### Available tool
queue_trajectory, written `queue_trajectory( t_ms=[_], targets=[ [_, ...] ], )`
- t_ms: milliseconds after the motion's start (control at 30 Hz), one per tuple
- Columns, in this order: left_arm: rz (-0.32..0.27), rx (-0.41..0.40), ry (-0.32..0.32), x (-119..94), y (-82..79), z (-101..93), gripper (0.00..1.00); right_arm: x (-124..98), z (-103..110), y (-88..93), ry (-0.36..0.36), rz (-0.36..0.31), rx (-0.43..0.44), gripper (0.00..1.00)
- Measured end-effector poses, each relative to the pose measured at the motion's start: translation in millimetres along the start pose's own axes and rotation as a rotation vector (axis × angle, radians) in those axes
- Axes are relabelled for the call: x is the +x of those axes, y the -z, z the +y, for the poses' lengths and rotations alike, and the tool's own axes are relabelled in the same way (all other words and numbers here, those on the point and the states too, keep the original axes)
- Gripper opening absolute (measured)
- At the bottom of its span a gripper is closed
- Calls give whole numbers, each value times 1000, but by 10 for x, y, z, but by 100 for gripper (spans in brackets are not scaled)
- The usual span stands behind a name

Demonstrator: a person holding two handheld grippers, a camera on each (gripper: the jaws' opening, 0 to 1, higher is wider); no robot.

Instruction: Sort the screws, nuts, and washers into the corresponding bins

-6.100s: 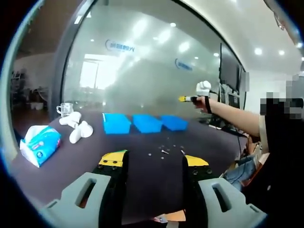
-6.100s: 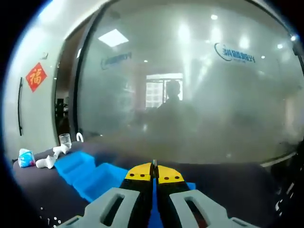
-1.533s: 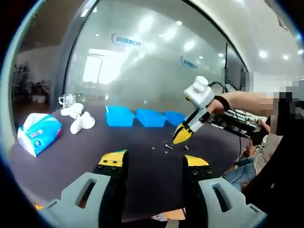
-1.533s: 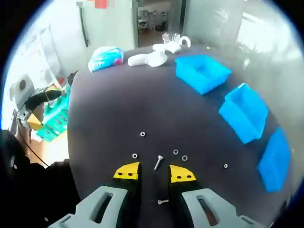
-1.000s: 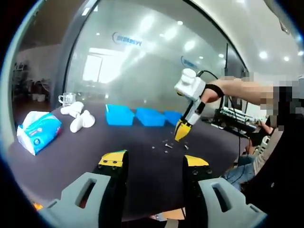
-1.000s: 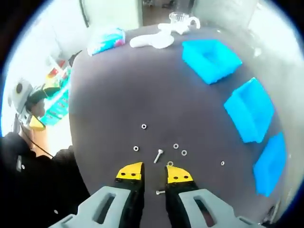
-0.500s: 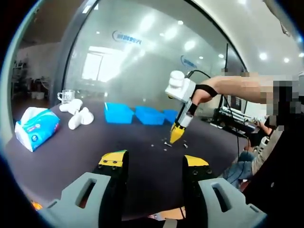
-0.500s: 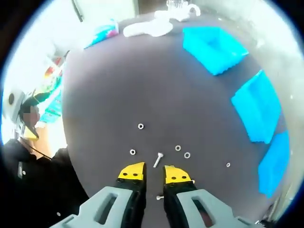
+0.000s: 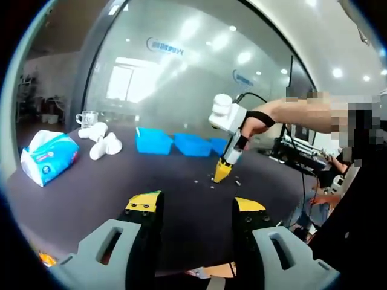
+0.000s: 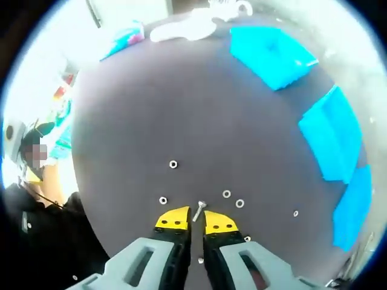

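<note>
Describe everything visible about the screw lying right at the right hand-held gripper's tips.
The screw is small, silvery and looks like metal, with a round head and a short straight shank. It lies flat on the dark table, head pointing away from the right hand-held gripper, whose yellow-tipped jaws are nearly closed around its shank end. Whether they already pinch it cannot be told. Loose washers or nuts lie near it, apart from it. In the left gripper view it is too small to make out.

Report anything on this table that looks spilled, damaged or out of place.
Nothing looks damaged. The loose hardware lies scattered on the dark table rather than in the three blue bins, as an unfinished sort would leave it. The right tongs are closing around a screw. A tissue pack sits off to the side.
</note>
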State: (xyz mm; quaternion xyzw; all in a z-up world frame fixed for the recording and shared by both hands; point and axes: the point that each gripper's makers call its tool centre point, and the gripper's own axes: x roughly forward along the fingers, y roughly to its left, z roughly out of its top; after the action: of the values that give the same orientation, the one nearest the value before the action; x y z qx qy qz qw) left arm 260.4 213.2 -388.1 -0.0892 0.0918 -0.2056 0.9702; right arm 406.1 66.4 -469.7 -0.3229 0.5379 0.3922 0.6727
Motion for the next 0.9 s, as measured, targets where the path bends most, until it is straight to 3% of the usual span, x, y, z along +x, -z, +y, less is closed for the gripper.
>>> queue_trajectory(
  t_ms=[367,533,700,900],
  targets=[
    [-1,-1,-5,-15,2,-2,41,29,-26,-4,-11,11,4,0],
    [-3,3,-2,-9,-15,-18,41,-44,36,78,-27,-5,-10,0],
    [-5,3,0,-7,-23,-20,41,-205,92,156,-70,-66,0,0],
    [-9,10,5,5,-47,-34,41,-526,75,195,-112,-224,47,0]
  ],
)
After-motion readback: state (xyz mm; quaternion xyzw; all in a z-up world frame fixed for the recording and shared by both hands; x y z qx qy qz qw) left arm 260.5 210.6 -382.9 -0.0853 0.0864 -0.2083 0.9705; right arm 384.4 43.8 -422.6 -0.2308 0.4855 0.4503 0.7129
